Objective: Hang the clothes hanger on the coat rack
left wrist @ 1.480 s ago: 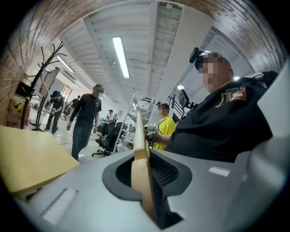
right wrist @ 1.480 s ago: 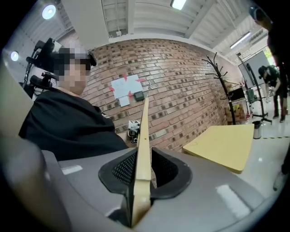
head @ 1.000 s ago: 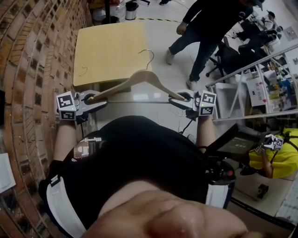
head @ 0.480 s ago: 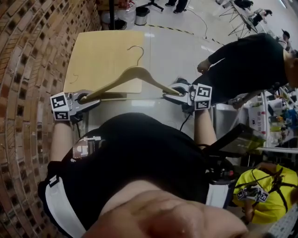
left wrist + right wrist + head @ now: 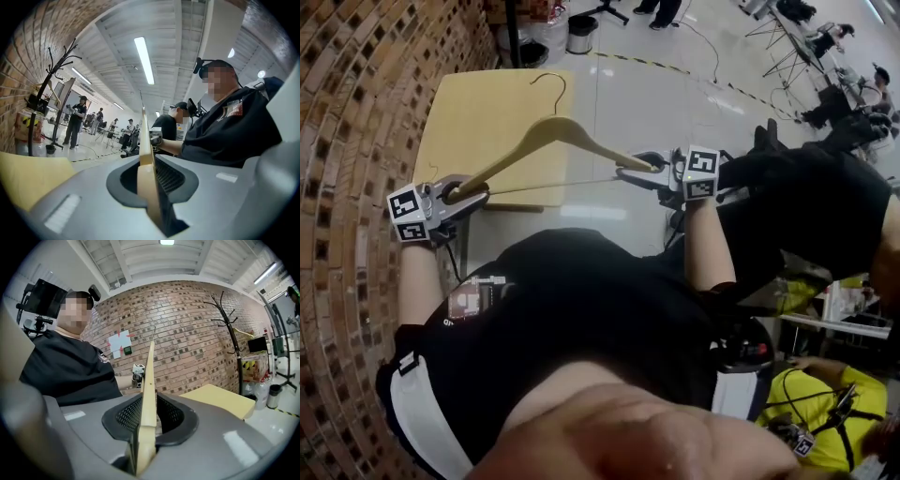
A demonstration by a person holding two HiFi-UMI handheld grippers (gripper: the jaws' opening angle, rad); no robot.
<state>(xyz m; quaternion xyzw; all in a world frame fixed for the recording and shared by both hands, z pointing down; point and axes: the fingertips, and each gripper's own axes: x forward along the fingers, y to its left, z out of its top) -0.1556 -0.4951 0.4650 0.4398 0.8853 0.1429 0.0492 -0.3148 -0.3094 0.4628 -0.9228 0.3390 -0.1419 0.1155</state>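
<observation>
Two grips: the pale wooden clothes hanger with a thin crossbar (image 5: 555,132) is clamped at both ends, one end in each gripper, so the pick-up part looks done
Left gripper (image 5: 467,191): jaws closed on the left arm tip of the hanger; its own view shows the wood edge-on, pinched between the ribbed pads
Hanger: held in the air between the two grippers, in the head view seen over the pale yellow rectangular table top (image 5: 478,103); its steel wire hook (image 5: 547,86) points away from the person and rests on nothing
Right gripper (image 5: 656,167): jaws pressed onto the right arm tip, with the wood seated between the pads in its own view
Coat rack: the dark, tree-shaped coat rack with branching pegs (image 5: 228,329) stands by the red brick wall (image 5: 187,333), beyond the table top and well apart from the hanger
Done: hanger off every surface and secured at both ends
Left: bring it up to the coat rack, raise the hook over a peg, settle it there and open both grippers, which I judge to be the larger share of the task
</observation>
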